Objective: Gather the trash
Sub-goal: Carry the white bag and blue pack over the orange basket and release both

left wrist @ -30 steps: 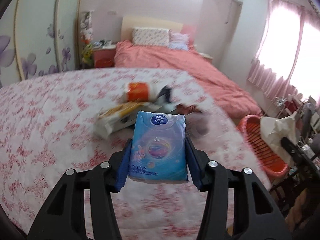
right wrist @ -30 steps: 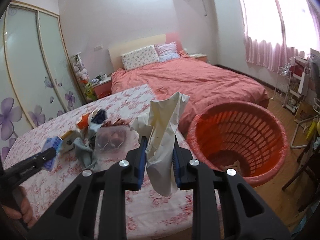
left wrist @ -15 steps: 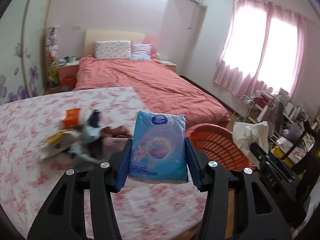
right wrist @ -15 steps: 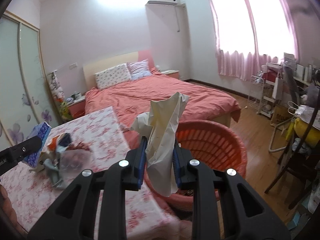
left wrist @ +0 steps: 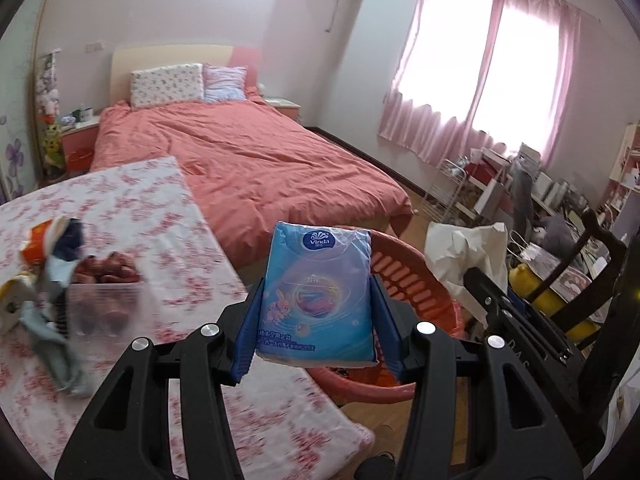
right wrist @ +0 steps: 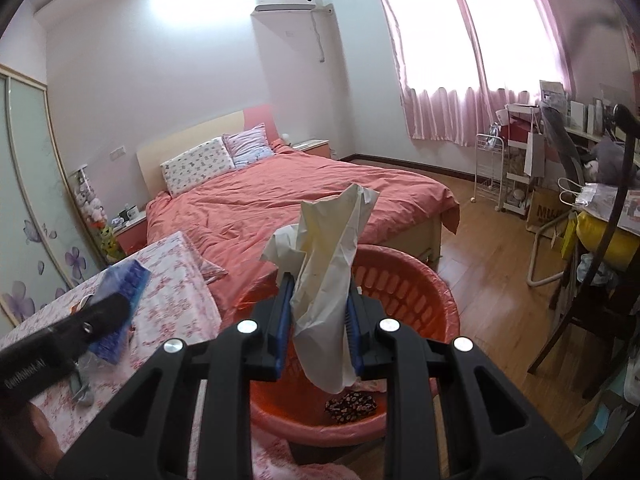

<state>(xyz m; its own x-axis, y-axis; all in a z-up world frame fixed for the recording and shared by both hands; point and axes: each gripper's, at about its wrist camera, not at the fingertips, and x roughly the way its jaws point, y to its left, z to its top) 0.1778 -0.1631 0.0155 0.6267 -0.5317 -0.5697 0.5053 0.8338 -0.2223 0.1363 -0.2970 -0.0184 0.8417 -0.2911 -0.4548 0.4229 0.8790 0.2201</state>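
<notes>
My left gripper point(left wrist: 316, 320) is shut on a blue tissue pack point(left wrist: 318, 292), held upright at the table's right edge, in front of the red laundry-style basket point(left wrist: 416, 276). My right gripper point(right wrist: 318, 320) is shut on a crumpled cream paper bag point(right wrist: 332, 264) and hangs over the red basket point(right wrist: 408, 280), which has a dark patterned scrap point(right wrist: 352, 402) on its bottom. The left gripper point(right wrist: 96, 316) with the blue pack point(right wrist: 124, 288) shows at the left of the right wrist view. The right gripper point(left wrist: 484, 284) and the paper bag point(left wrist: 460, 248) show beyond the basket in the left wrist view.
A pile of trash point(left wrist: 60, 272), with wrappers, cloth and a clear box, lies on the floral table point(left wrist: 132, 208) at the left. Behind stands a bed point(left wrist: 248, 160) with a pink cover. A cluttered desk and dark chair point(right wrist: 600, 264) fill the right side, over wood floor point(right wrist: 492, 264).
Both grippers have swung to the right, away from the table's trash pile and toward the red basket. The right one now hangs over the basket's opening. Both grips are unchanged.
</notes>
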